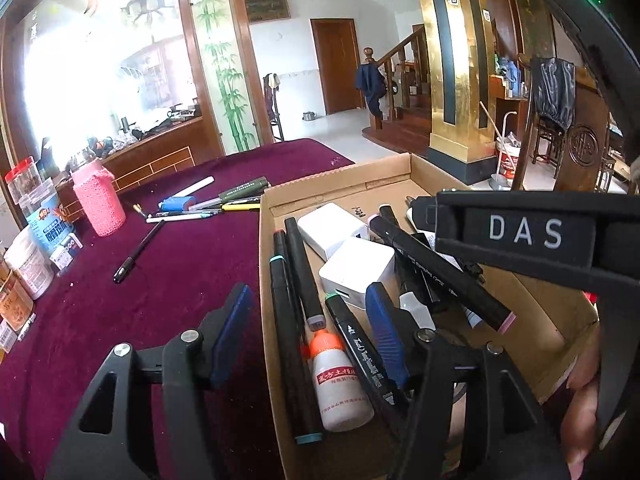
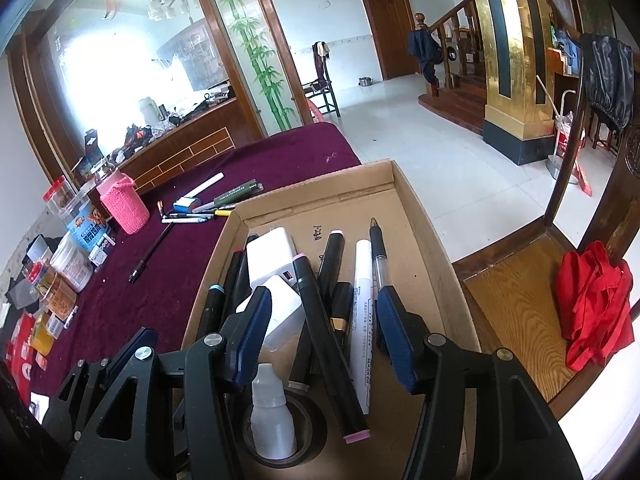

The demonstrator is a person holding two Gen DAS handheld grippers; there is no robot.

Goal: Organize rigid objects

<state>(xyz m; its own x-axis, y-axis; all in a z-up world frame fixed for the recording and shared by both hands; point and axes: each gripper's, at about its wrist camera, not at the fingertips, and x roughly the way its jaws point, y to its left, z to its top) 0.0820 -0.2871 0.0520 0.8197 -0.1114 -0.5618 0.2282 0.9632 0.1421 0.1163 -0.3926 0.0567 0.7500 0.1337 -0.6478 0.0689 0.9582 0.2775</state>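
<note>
Burgundy velvet cloth (image 1: 172,280) covers the table, with white floor tiles, a wooden staircase and a gold pillar beyond. At the table's near edge sits a shallow cardboard box (image 2: 404,200) holding black markers, two white chargers, a white paint marker (image 2: 363,304) and a clear pen. The left gripper (image 1: 312,332) straddles the box's left wall, its jaws apart and empty, above a white bottle with an orange cap (image 1: 340,384). The right gripper (image 2: 322,334) hovers over the box, jaws parted, a pink-tipped black marker (image 2: 328,344) lying loose between them, untouched. More pens (image 1: 208,206) lie on the cloth beside a pink knitted jar (image 1: 100,200).
</note>
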